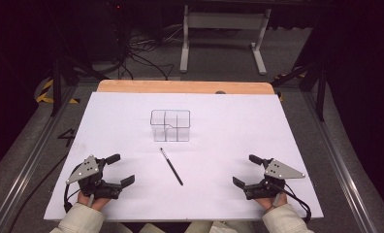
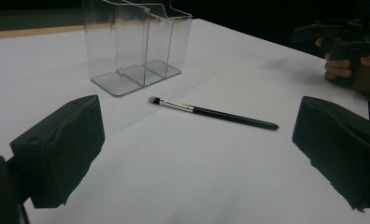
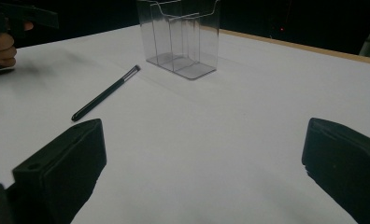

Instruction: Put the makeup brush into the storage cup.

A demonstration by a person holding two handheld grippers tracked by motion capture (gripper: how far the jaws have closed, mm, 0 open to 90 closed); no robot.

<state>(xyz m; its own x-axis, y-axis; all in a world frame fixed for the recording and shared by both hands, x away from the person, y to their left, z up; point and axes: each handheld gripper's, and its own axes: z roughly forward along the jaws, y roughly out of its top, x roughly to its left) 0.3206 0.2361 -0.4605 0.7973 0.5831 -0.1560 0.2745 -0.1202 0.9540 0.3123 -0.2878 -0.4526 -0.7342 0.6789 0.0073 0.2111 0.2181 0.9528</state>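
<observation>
A slim black makeup brush [image 1: 171, 166] with a silver ferrule lies flat on the white table sheet [image 1: 132, 121], bristle end toward a clear plastic divided holder [image 1: 170, 125] that stands upright behind it. The brush [image 2: 213, 113] and holder [image 2: 136, 44] lie ahead of my left gripper [image 1: 120, 169], which rests open and empty at the front left. My right gripper [image 1: 246, 170] rests open and empty at the front right. From the right gripper view the brush [image 3: 104, 93] lies to the left and the holder [image 3: 179, 35] stands beyond it.
A wooden table edge [image 1: 185, 87] runs along the back of the sheet. Beyond it on the floor stand a white metal frame [image 1: 224, 34] and loose cables [image 1: 141, 53]. A hand on the other gripper [image 2: 346, 56] appears at the far right of the left gripper view.
</observation>
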